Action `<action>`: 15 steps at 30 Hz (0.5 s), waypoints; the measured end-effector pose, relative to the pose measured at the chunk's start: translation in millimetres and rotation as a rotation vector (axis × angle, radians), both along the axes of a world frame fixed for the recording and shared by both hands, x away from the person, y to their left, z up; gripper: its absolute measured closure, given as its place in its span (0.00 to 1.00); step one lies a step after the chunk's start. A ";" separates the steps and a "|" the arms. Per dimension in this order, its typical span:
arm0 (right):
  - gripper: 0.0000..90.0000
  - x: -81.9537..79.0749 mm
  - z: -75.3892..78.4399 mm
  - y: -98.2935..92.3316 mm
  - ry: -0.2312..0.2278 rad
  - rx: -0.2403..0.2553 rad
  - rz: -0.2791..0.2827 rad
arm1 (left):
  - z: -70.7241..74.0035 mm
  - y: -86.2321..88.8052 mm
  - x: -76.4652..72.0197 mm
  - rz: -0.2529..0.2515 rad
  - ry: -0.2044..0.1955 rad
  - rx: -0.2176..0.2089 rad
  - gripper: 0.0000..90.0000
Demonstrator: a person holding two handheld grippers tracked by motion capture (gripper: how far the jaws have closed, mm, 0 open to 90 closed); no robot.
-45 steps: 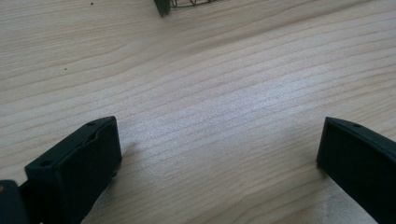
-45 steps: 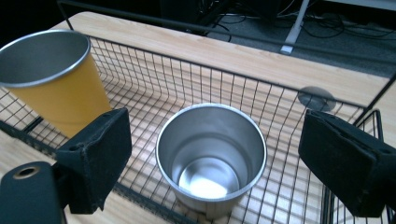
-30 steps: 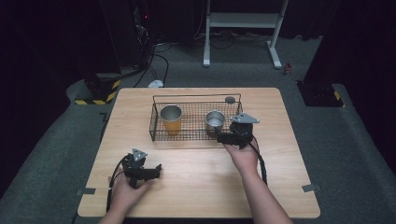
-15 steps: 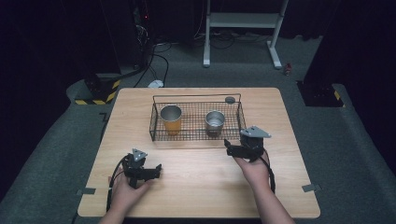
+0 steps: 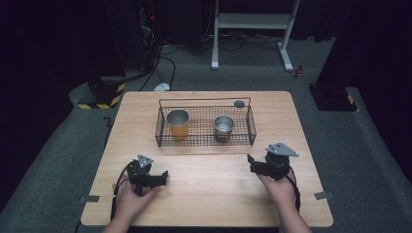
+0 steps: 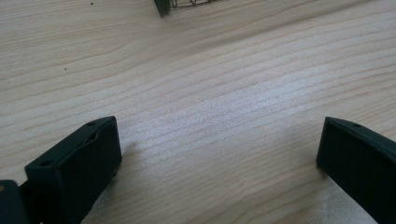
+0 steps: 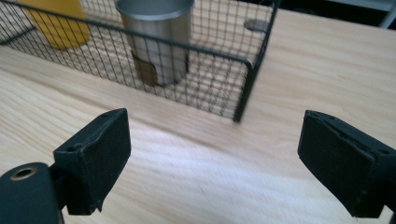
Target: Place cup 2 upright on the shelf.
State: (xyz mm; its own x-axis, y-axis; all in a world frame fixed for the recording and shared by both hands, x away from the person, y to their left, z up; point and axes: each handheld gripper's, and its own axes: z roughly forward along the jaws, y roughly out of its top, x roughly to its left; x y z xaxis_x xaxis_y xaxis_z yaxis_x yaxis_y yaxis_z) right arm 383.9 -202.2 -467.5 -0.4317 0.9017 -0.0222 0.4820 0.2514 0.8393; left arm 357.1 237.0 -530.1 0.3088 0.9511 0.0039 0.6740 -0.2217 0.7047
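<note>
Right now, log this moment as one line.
left gripper open, empty | right gripper open, empty | steel cup, yellow cup upright in wire basket

1. A pale wood-grain counter (image 5: 204,194) with fine streaks.
2. A black wire-mesh basket (image 5: 204,141).
3. An orange-yellow cup (image 5: 178,127) with a silvery rim.
4. A plain silver metal cup (image 5: 223,128).
5. Each hand-held gripper is matt black: left (image 5: 163,175), right (image 5: 251,162).
</note>
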 end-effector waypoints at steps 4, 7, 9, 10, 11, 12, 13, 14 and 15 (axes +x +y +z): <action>0.11 -4.8 -8.9 -13.3 0.018 -0.015 -0.022 | 0.0 0.0 0.0 0.000 0.000 0.000 0.00; 0.11 -7.6 -17.1 -23.2 0.051 -0.017 -0.034 | 0.0 -0.1 -0.1 0.001 0.000 -0.001 0.00; 0.11 -9.2 -23.7 -29.9 0.073 -0.017 -0.037 | 0.1 0.2 -0.1 -0.002 0.002 0.002 0.00; 0.11 -10.6 -27.5 -32.3 0.090 -0.016 -0.048 | 0.1 0.1 -0.1 -0.002 0.002 0.002 0.00; 0.11 -11.0 -30.7 -34.6 0.097 -0.023 -0.048 | 0.2 0.2 -0.1 -0.003 0.002 0.003 0.00; 0.11 -11.7 -36.2 -37.6 0.117 -0.033 -0.054 | 0.0 0.1 0.0 -0.001 0.001 0.001 0.00; 0.11 -11.9 -39.4 -39.4 0.128 -0.041 -0.055 | 0.0 0.1 0.0 -0.001 0.000 0.001 0.00; 0.11 -12.1 -44.6 -42.7 0.146 -0.061 -0.061 | 0.0 0.0 0.0 0.000 0.000 -0.001 0.00; 0.11 -12.3 -49.0 -46.0 0.158 -0.076 -0.068 | 0.0 0.0 -0.1 -0.001 0.000 -0.001 0.00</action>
